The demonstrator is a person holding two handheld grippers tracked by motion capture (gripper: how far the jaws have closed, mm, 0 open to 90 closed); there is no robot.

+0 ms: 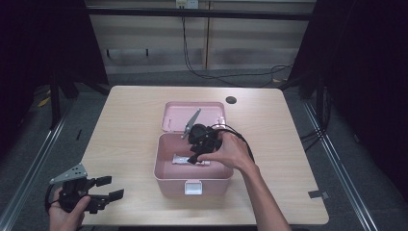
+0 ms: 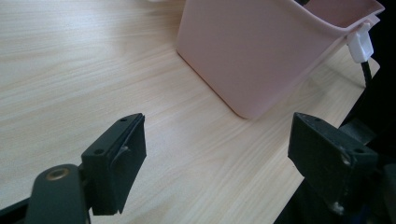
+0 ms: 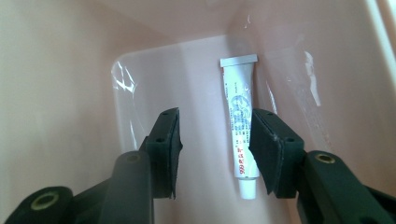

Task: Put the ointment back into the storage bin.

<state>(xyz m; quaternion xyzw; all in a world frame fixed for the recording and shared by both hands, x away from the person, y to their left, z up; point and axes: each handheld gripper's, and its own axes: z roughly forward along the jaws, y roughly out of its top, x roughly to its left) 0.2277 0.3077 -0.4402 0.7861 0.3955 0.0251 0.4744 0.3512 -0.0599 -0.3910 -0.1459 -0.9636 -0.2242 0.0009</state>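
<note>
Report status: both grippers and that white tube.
Left gripper open, beside pink plastic box. Right gripper open inside it. White ointment tube lies loose on box floor.

box [image 1: 192, 179]: glossy pink plastic | tube [image 3: 240, 122]: smooth white | table [image 1: 130, 125]: matt light wood grain

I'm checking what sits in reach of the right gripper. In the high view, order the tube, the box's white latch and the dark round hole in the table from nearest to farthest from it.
From the right gripper:
1. Tube, inside the pink box, just beside the jaws.
2. White latch, on the box's near wall.
3. Dark round hole, far side of the table.
</note>
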